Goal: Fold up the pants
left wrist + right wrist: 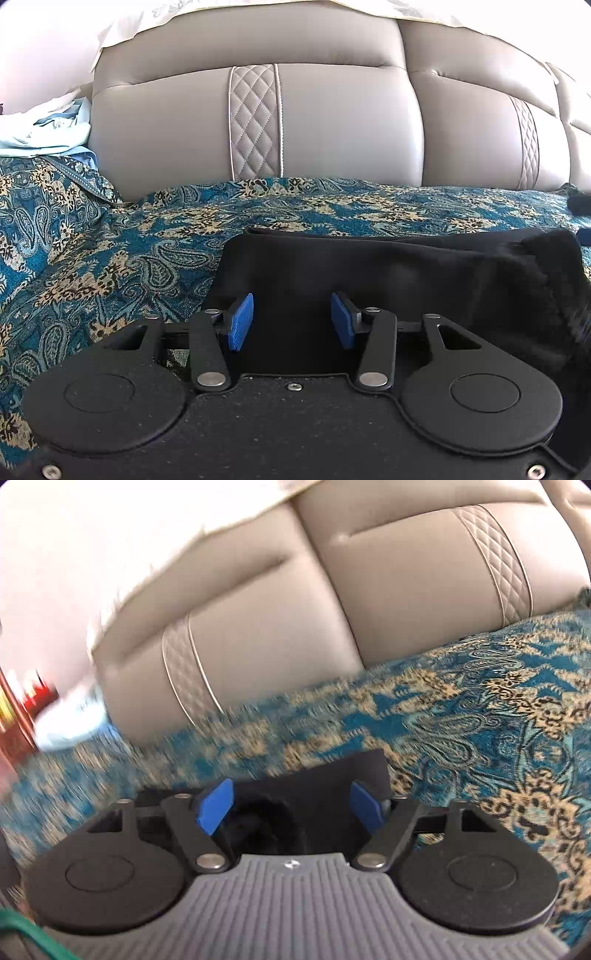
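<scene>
A grey-beige leather sofa back [332, 122] with quilted diamond strips fills the upper part of both views. Below it a teal, gold and black paisley cover [110, 251] spreads over the seat.

The black pants [406, 269] lie on that cover as a folded bundle. In the left wrist view the long axis runs left to right, parallel to the sofa back, with a straight folded edge at the far left and a rumpled, fuzzier end at the right. In the right wrist view the pants [317, 786] show only as a flat black panel with a squared far corner, tilted with the camera.

The left tool [291, 321] has its blue pads [241, 322] spread wide, well apart from each other. Black fabric fills the gap between them, but neither pad presses on it, so the tool has hold of nothing; whether it rests on the cloth cannot be told.

The right tool [291, 808] is likewise spread wide, over the near part of the black panel. A dark rounded hollow of fabric sits between its pads [216, 806], ungripped.

At the far left a pale blue and white cloth heap [48, 129] lies on the seat edge.

The right wrist view is smeared by motion blur on its left half, where red and white shapes [33, 698] are unreadable. The pants' right end is cut by the frame edge in the left view.
</scene>
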`<state>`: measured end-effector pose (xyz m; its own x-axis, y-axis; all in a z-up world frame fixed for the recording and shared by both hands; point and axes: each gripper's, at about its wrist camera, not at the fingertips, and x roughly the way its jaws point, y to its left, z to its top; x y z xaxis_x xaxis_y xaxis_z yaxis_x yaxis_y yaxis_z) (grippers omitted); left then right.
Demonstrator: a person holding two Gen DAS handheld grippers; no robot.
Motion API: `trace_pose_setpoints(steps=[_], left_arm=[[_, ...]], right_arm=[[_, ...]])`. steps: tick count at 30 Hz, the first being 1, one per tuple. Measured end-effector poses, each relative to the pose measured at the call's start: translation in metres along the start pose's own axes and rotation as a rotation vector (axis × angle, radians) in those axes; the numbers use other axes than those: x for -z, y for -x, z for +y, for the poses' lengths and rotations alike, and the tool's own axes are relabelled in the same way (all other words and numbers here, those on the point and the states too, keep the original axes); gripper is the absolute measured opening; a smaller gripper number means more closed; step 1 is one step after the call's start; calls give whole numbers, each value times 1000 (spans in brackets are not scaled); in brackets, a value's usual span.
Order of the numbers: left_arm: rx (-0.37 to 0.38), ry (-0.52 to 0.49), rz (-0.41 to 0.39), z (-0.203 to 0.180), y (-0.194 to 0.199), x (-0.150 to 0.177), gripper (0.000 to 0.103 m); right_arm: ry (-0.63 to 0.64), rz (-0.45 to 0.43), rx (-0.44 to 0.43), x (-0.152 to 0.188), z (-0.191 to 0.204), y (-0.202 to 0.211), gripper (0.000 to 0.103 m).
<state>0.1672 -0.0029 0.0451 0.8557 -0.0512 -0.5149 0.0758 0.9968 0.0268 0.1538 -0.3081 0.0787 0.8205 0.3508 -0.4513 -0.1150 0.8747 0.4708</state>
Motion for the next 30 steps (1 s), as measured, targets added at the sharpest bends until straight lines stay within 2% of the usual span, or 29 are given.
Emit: trace_pose_setpoints(steps=[2,7,12,14,16,17,18,19,21,24,27,29,30], left_arm=[[-2,-3,-2,0,0,0,45],[0,-1,-1,0,0,0,45],[1,0,0,1,-1,1,45],[2,4,3,1,-1,1,45],[5,12,11,2,-1,0,45],[6,16,17,3,-1,-1,45],[10,23,26,4,-1,-3,45],[13,30,33,5,-1,-4,45],[39,50,45,9,1,-6,45],[67,54,46,8,4,-6,42],[64,24,44,0,4,-5,42],[64,9,44,-6,4,-5,48],[61,7,46,-9,3,-5,55]], right_arm=[[37,6,-27,0,5,-1,92],[228,124,41,16,32,-28,95],[234,174,86,20,32,-45,97],[226,181,77,20,32,-46,88],[226,191,51,21,36,-46,68],[224,192,47,21,38,-45,65],[233,190,50,22,40,-45,56],[234,186,49,22,40,-43,42],[216,167,65,20,39,-38,33],[204,123,112,19,37,-32,28],[221,77,168,19,38,-29,25],[223,56,204,15,35,-28,25],[224,44,230,14,34,-28,25]])
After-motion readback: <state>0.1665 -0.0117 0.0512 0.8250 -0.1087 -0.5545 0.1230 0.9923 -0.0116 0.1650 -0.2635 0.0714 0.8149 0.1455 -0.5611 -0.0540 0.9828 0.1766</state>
